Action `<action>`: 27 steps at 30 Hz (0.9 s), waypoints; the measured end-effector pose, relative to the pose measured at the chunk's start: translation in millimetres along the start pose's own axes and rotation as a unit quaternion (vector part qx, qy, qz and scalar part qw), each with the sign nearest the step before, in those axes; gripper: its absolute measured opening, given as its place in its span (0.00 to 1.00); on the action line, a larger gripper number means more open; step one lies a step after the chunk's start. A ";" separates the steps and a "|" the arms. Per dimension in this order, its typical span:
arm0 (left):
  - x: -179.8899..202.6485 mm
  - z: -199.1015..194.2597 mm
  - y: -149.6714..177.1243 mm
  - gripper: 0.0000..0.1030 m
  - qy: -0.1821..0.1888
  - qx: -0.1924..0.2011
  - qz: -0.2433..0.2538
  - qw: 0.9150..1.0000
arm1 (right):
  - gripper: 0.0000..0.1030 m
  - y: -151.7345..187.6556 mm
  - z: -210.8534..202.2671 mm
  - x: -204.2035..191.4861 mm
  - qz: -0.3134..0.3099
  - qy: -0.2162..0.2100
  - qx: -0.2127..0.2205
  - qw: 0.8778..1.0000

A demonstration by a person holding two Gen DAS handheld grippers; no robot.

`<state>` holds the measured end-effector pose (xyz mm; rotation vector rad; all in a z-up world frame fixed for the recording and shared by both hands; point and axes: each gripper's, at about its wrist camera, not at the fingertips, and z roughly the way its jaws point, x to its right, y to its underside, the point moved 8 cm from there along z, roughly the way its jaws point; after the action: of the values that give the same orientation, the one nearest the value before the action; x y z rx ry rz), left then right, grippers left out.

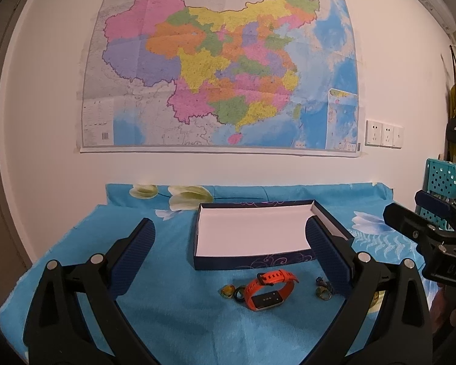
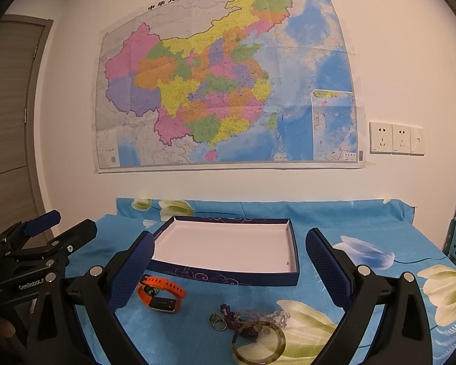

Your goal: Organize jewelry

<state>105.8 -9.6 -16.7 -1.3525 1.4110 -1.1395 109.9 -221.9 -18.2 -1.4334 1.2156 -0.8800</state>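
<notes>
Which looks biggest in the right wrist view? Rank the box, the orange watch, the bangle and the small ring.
1. Box, by far the largest.
2. Bangle and orange watch look about alike; the bangle lies nearer the camera, so their order is unsure.
3. Small ring, the smallest.

Left gripper: jaws spread wide, nothing between them, black arms rising from the frame's lower corners, blue pads tilted inward | Right gripper: jaws likewise wide apart and empty, same pose | Each gripper shows at the other view's side edge, fingers parted, held level.
</notes>
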 end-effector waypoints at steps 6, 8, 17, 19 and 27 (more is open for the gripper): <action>0.3 5.8 -3.2 0.95 0.002 -0.001 -0.007 1.000 | 0.94 -1.9 1.0 -1.0 -0.003 0.001 0.002 1.000; 0.2 5.8 -4.1 0.95 0.003 0.000 -0.007 1.000 | 0.94 -1.3 0.7 -0.9 -0.003 0.002 0.003 1.000; -0.2 6.3 -6.1 0.95 0.003 -0.001 -0.008 1.000 | 0.94 -1.6 -0.4 0.6 -0.002 0.003 0.005 1.000; -0.7 5.6 -5.5 0.95 0.003 0.001 -0.006 1.000 | 0.94 -2.1 -0.3 0.8 -0.001 0.002 0.004 1.000; -0.7 6.3 -6.7 0.95 0.003 0.000 -0.007 1.000 | 0.94 -2.5 -0.3 0.8 -0.001 0.003 0.004 1.000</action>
<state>113.5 -9.3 -11.6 -1.3621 1.4074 -1.1537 110.4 -222.8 -15.8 -1.4267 1.2137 -0.8897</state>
